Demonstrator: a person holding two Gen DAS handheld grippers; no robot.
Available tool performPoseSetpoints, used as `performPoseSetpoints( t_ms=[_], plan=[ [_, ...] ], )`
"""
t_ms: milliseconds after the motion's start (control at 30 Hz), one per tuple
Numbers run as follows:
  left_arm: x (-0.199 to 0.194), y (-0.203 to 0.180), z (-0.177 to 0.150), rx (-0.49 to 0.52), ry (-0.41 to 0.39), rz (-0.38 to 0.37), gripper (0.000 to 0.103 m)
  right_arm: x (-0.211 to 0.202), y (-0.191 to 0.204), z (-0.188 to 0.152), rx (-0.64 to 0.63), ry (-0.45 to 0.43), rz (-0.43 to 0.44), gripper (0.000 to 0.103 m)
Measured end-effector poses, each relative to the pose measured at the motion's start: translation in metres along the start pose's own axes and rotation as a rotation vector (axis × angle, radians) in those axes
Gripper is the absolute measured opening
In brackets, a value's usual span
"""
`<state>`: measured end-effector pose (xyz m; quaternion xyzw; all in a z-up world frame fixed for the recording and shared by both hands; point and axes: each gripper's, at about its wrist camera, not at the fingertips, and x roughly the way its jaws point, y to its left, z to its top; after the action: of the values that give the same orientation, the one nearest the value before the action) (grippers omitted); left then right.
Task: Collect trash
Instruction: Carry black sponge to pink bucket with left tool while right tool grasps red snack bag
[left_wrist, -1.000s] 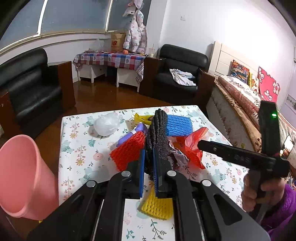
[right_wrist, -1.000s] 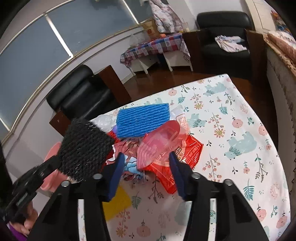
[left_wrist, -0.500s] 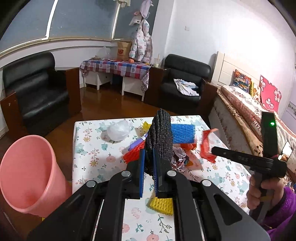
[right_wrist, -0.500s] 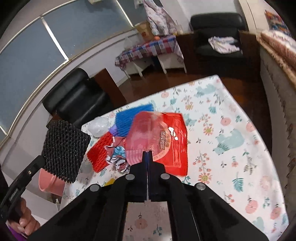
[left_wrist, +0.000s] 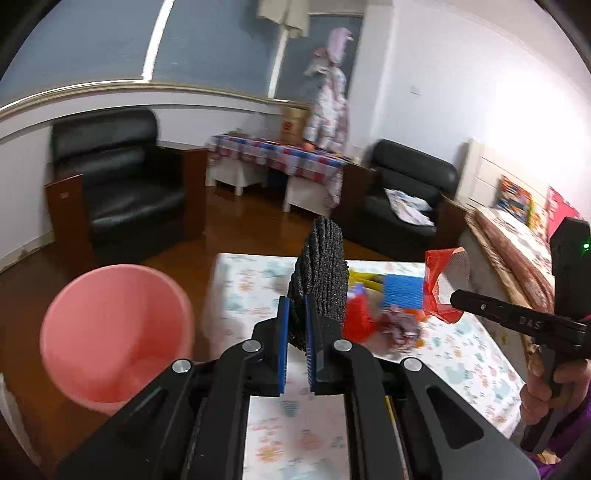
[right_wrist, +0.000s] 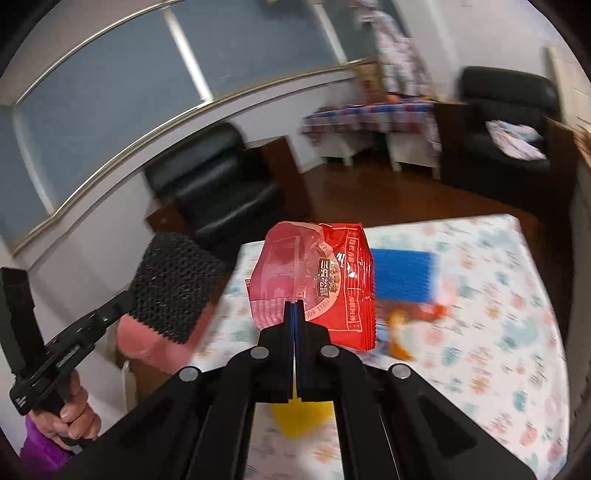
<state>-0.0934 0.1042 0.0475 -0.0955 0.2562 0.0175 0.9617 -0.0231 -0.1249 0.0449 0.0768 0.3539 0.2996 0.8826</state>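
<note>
Gripping black foam net (left_wrist: 320, 273), the left claw (left_wrist: 296, 328) hovers beside the pink bin (left_wrist: 114, 332).

The red snack wrapper (right_wrist: 332, 280) carries a round logo with Chinese characters and white print along its edges, too small and creased to read. The right gripper's (left_wrist: 452, 297) black finger bears embossed letters that look like "DAS". A cardboard box (left_wrist: 293, 123) shows red print, blurred.
</note>
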Motion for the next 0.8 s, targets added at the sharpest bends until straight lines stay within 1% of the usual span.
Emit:
performPoseSetpoints(
  t_ms=[200, 333, 400, 533, 633, 800],
  plan=[
    [-0.021, 0.052, -0.001, -0.077, -0.022, 0.141, 0.008, 0.04, 0.059, 0.011, -0.083, 0.057, 0.15, 0.0],
    [-0.029, 0.08, 0.0, -0.094, -0.024, 0.256, 0.008, 0.069, 0.098, 0.016, -0.124, 0.102, 0.249, 0.0],
    [-0.032, 0.094, -0.001, -0.114, -0.019, 0.292, 0.008, 0.085, 0.12, 0.016, -0.154, 0.123, 0.291, 0.0],
    [-0.03, 0.112, -0.009, -0.13, 0.003, 0.353, 0.008, 0.115, 0.153, 0.015, -0.185, 0.173, 0.362, 0.0],
    [-0.025, 0.123, -0.015, -0.151, 0.033, 0.376, 0.008, 0.137, 0.175, 0.012, -0.197, 0.217, 0.407, 0.0],
    [-0.009, 0.142, -0.017, -0.184, 0.078, 0.404, 0.008, 0.168, 0.192, 0.001, -0.19, 0.293, 0.422, 0.0]
  ],
)
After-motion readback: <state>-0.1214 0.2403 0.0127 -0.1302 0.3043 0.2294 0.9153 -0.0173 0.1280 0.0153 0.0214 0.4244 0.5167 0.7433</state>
